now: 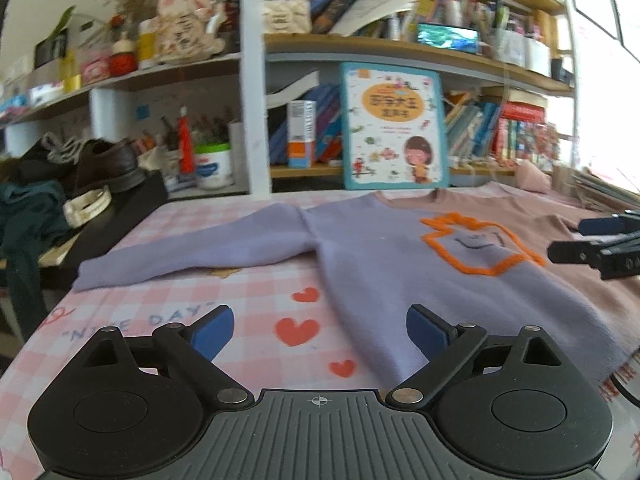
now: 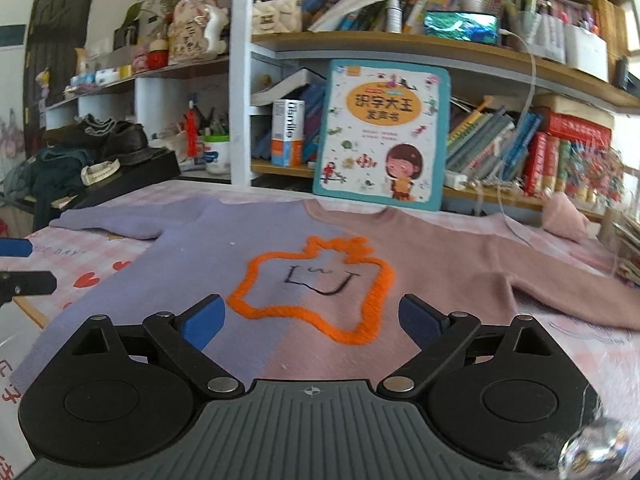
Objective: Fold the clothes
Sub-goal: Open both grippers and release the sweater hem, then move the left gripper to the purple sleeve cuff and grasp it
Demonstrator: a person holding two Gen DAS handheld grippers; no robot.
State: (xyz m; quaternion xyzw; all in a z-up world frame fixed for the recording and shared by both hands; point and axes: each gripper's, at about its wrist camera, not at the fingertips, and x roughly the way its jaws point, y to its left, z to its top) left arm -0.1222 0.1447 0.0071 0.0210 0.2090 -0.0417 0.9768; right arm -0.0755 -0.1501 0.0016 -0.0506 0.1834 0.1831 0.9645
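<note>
A dark shoe (image 1: 108, 162) sits past the table's left edge. The sweater (image 2: 320, 264), lilac and pink, lies flat across the checked tablecloth (image 1: 168, 304), its collar toward the far edge by the propped picture book (image 2: 384, 132). Only the right wrist view shows the pink sleeve. The left gripper (image 1: 320, 330) and right gripper (image 2: 312, 322) hover with fingers spread wide, holding nothing.
</note>
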